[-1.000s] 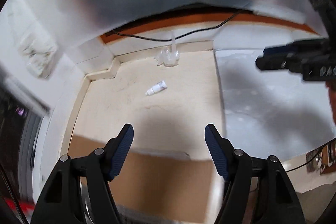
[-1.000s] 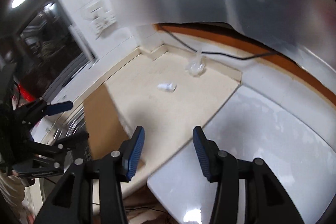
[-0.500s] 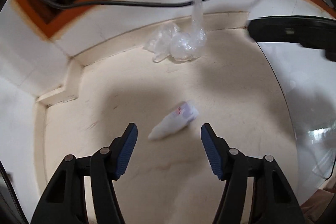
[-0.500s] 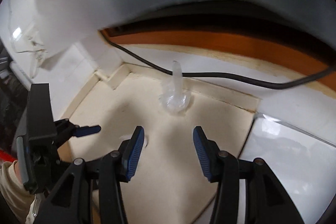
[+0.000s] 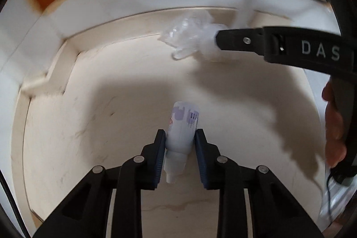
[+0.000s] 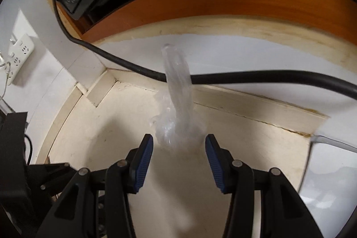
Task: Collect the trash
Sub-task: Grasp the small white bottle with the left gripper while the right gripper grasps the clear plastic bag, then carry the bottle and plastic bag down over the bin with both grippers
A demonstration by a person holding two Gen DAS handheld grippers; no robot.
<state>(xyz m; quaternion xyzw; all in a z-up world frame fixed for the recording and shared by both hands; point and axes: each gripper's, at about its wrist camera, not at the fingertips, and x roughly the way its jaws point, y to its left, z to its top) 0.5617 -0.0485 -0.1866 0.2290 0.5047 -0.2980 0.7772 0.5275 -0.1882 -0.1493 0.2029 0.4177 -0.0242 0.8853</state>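
Two fisheye views over a cream floor [image 5: 93, 126] in a white-walled corner.

Left gripper [image 5: 180, 144]: jaws closed most of the way, blue pads pressed on both sides of a small white bottle [image 5: 181, 131]. Bottle lying lengthwise between the fingers, narrow nozzle end pointing back toward the camera, blunt end forward. Pale purple and dark printing on the label, a touch of red at one edge. Bottle low over the floor; contact with the floor not clear.

Farther off, near the skirting, a crumpled clear plastic bag [image 5: 189, 37], glossy and wrinkled, with a twisted tail sticking up. Right gripper [image 5: 225, 39] reaching in from the right, tip at the bag.

Right wrist view: right gripper [image 6: 179, 144] with jaws wide apart, gripping nothing, blue pads flanking the bag [image 6: 178, 113] without visibly touching it. Bag bunched at the base, its long translucent tail rising across a black cable [image 6: 245, 76] along the wall. White power strip [image 6: 19, 55] at far left.
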